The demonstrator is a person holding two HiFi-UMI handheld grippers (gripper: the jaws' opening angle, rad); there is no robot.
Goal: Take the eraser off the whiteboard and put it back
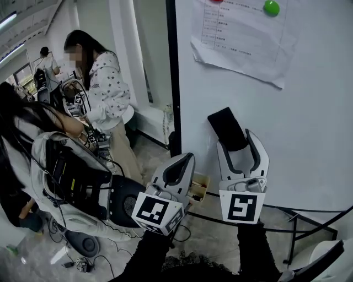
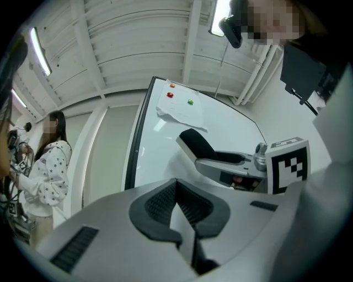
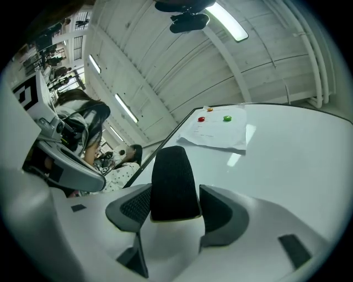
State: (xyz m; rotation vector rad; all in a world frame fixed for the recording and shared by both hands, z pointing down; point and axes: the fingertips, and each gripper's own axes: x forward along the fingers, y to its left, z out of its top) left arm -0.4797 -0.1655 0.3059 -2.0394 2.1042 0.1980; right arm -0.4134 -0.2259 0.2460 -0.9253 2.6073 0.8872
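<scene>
The black eraser (image 1: 226,126) stands between the pads of my right gripper (image 1: 236,141), which is shut on it, just in front of the whiteboard (image 1: 309,137). In the right gripper view the eraser (image 3: 174,182) fills the gap between both pads and sticks out past the tips toward the board (image 3: 287,143). My left gripper (image 1: 186,158) hovers lower left of the right one, shut with nothing in it; its pads (image 2: 160,201) meet in the left gripper view. That view also shows the eraser (image 2: 196,142) in the right gripper from the side.
A paper sheet (image 1: 242,38) hangs on the board under a green magnet (image 1: 271,7). The board's black frame edge (image 1: 172,77) and stand legs (image 1: 298,220) are near. A person in a star-print top (image 1: 107,88) and another person wearing gear (image 1: 66,176) stand left. A small box (image 1: 198,187) lies on the floor.
</scene>
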